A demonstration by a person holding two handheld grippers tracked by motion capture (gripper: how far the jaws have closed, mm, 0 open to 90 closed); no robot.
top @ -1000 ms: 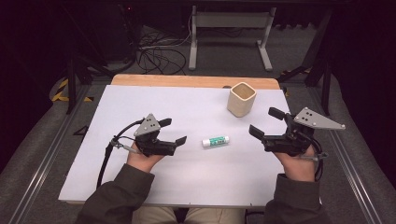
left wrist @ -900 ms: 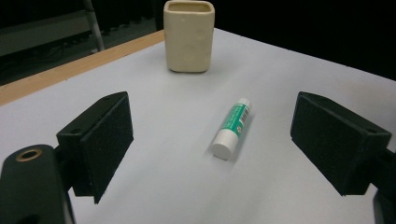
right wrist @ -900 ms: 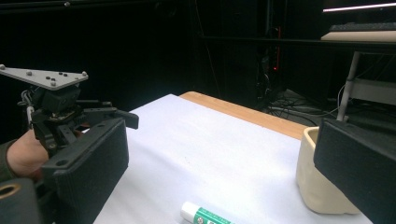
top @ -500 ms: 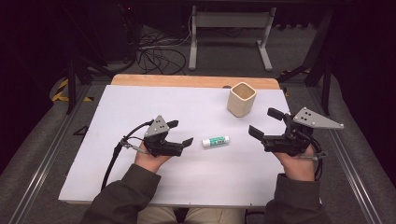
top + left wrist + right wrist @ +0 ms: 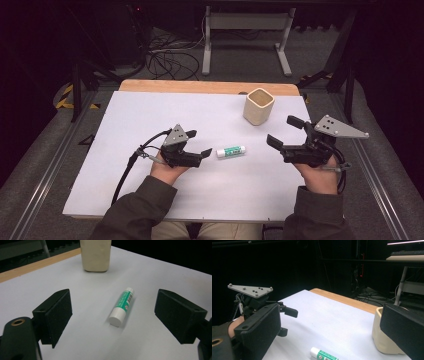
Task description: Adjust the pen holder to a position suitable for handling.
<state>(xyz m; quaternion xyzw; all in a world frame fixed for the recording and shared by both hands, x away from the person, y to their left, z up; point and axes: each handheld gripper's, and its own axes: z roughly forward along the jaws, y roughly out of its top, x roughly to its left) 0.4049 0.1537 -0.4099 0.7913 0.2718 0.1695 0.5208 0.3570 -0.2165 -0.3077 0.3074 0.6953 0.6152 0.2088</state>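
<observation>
One glue stick (image 5: pixel 230 151) has just been approached by the left hand-held gripper (image 5: pixel 199 143), jaws apart, ready for grasping.

The glue stick (image 5: pixel 231 151) is a small white tube with a green label and barcode. It lies flat on its side on the white surface (image 5: pixel 150 115), cap end toward the person's left.

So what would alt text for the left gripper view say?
A green-and-white glue stick lies on a white table between the open left gripper's two black jaws, untouched. A cream cup stands beyond it.
</observation>
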